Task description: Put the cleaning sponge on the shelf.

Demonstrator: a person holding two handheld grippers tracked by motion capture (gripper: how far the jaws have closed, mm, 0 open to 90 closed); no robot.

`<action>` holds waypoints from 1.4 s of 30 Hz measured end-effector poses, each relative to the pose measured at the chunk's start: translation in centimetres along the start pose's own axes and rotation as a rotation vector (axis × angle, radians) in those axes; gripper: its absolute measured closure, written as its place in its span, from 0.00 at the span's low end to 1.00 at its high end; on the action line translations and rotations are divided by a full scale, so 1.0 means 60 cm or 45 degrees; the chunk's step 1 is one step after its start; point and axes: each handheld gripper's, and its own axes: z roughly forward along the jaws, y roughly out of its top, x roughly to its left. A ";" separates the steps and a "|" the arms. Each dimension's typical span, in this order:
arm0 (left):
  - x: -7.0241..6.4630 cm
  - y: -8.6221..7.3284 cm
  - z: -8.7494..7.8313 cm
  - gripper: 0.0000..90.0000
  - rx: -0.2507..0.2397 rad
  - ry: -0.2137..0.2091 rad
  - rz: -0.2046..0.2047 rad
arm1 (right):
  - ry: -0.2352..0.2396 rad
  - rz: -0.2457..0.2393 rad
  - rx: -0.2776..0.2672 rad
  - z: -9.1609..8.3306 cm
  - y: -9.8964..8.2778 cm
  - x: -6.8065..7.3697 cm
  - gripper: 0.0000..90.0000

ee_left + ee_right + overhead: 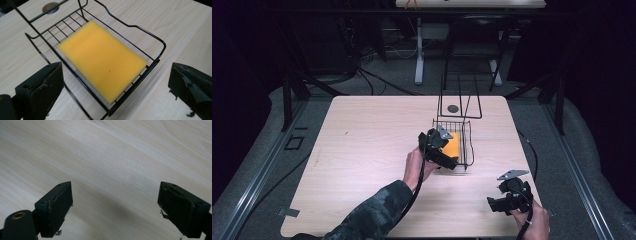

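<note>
High view: left gripper (451,161) at the near edge of the wire basket (469,131) — yellow sponge (453,144) lies flat inside. Right gripper (493,204) near the table's (362,140) front right corner, well apart.
Left gripper view: jaws spread wide, holding nothing, basket and sponge between them.
Right gripper view: jaws wide apart over bare wood.

Yellow sponge (453,144) in wire basket (468,131)
</note>
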 end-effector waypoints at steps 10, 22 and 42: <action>0.023 -0.027 -0.051 0.00 -0.008 -0.003 0.016 | -0.007 0.000 -0.002 -0.001 0.000 0.000 0.14; 0.068 -0.075 -0.127 0.01 0.053 0.021 0.037 | -0.011 0.002 0.004 0.001 0.000 -0.002 0.14; 0.162 -0.218 -0.212 0.00 0.166 0.176 -0.160 | -0.003 0.009 0.009 0.004 0.000 -0.002 0.14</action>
